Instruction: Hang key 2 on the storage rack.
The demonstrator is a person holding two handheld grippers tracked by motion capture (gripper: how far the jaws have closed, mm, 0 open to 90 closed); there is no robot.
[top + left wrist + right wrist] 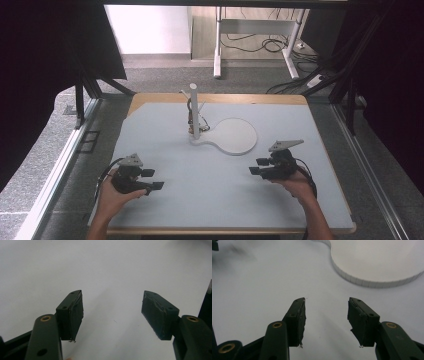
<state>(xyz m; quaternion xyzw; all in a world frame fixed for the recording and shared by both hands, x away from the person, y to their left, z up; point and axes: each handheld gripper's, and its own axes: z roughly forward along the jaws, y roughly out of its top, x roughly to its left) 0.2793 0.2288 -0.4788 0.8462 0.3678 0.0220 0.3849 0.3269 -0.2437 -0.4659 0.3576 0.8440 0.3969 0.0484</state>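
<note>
Both tongs hang just over the bare desk (210, 185), left tongs (156, 179) and right tongs (256, 166) spread apart, nothing in them, white stand (220, 135) well ahead.

White stand (226, 136), round flat base on the table, upright post at its left end

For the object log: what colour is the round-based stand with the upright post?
White; the stand shows best in the high view.
</note>
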